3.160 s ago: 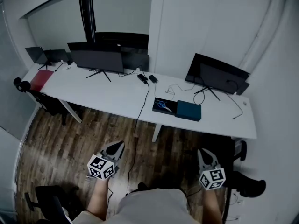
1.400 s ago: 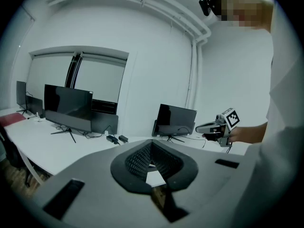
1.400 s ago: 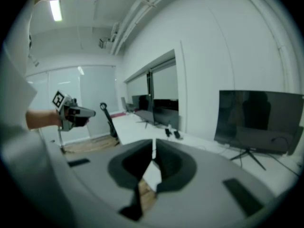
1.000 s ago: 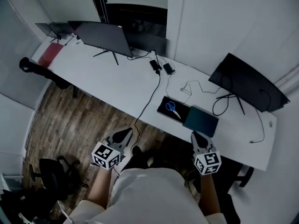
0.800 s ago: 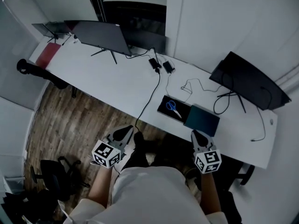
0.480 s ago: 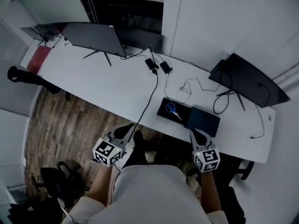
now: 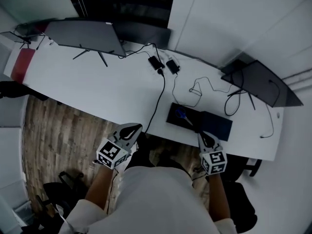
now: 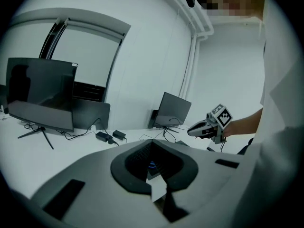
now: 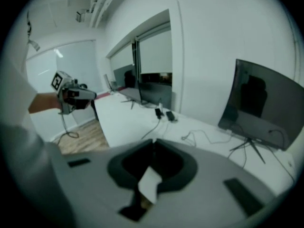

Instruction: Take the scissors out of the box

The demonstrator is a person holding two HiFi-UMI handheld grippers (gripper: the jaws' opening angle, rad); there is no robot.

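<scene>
A shallow black box (image 7: 181,116) lies open near the front edge of the white desk (image 7: 107,89). Blue-handled scissors (image 7: 181,114) lie inside it. Its dark teal lid (image 7: 218,125) rests right beside it. My right gripper (image 7: 200,133) is shut and empty, its tip just short of the box's front edge, over the desk edge. My left gripper (image 7: 137,126) hovers off the desk's front edge, left of the box, jaws together and holding nothing. In the left gripper view the right gripper (image 8: 202,129) shows off to the right.
Two dark monitors (image 7: 83,33) (image 7: 258,82) stand at the back of the desk. A black cable (image 7: 158,101) runs from two power adapters (image 7: 163,64) over the front edge, left of the box. A red pad (image 7: 22,65) lies far left. A chair base (image 7: 53,194) stands on the wood floor.
Both grippers have moved forward to the desk edge. The right one has come close to the box. The desk fills more of the head view.
</scene>
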